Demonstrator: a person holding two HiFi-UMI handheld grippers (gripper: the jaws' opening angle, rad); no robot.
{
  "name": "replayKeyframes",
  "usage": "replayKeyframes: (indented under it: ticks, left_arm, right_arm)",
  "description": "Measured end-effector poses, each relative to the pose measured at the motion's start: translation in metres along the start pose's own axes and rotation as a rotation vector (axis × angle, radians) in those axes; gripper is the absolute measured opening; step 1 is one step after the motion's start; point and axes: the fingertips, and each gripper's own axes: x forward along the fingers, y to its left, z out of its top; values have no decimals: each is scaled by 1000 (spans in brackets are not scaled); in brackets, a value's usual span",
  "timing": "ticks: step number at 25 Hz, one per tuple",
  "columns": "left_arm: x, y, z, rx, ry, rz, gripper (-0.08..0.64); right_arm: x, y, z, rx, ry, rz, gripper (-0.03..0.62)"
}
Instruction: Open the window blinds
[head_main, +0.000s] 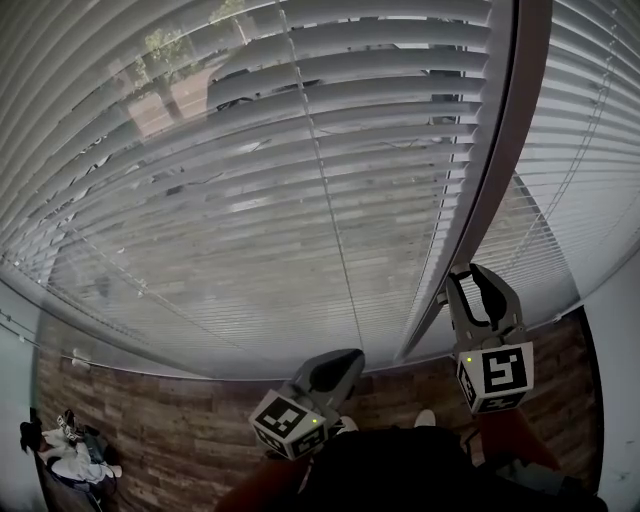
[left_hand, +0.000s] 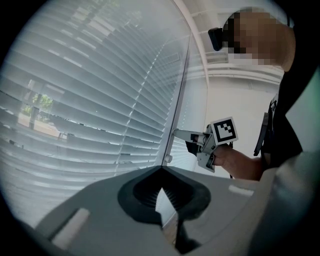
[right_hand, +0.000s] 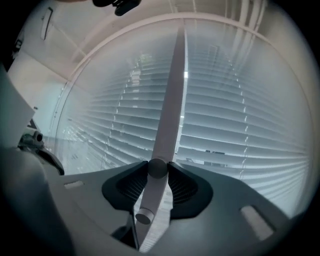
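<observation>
Grey slatted window blinds (head_main: 250, 150) fill the head view, and trees and a parked car show between the slats. A long grey tilt wand (head_main: 480, 190) hangs in front of them, running down to its end (head_main: 405, 352). My right gripper (head_main: 475, 280) is level at the wand's lower part. In the right gripper view the wand (right_hand: 167, 110) passes between the pads and the right gripper (right_hand: 157, 167) is shut on it, with the wand's tip (right_hand: 145, 216) just below. My left gripper (head_main: 340, 365) hangs lower left, away from the blinds. The left gripper (left_hand: 161, 170) is shut and holds nothing.
A second blind (head_main: 590, 150) hangs right of the wand. Thin lift cords (head_main: 320, 170) cross the slats. Wood-pattern floor (head_main: 180, 420) lies below, with a small pile of belongings (head_main: 60, 445) at its left. The person's forearm (left_hand: 245, 162) and a white wall (left_hand: 240, 105) show in the left gripper view.
</observation>
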Motion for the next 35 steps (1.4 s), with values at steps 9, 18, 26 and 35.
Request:
replayKeyframes:
  ticks: [9, 18, 26, 35]
  left_arm:
    - [-3, -4, 0, 2, 0, -3, 0]
    - [-2, -3, 1, -5, -17, -7, 0]
    - [-3, -1, -2, -1, -5, 1, 0]
    - [-3, -5, -3, -3, -8, -6, 0]
  right_arm:
    - [-3, 8, 2, -374, 60, -42, 146]
    - [-1, 7, -6, -704, 125, -116, 144]
    - [-6, 5, 14, -45, -40, 21, 210]
    - [-3, -4, 1, 344, -31, 108, 206]
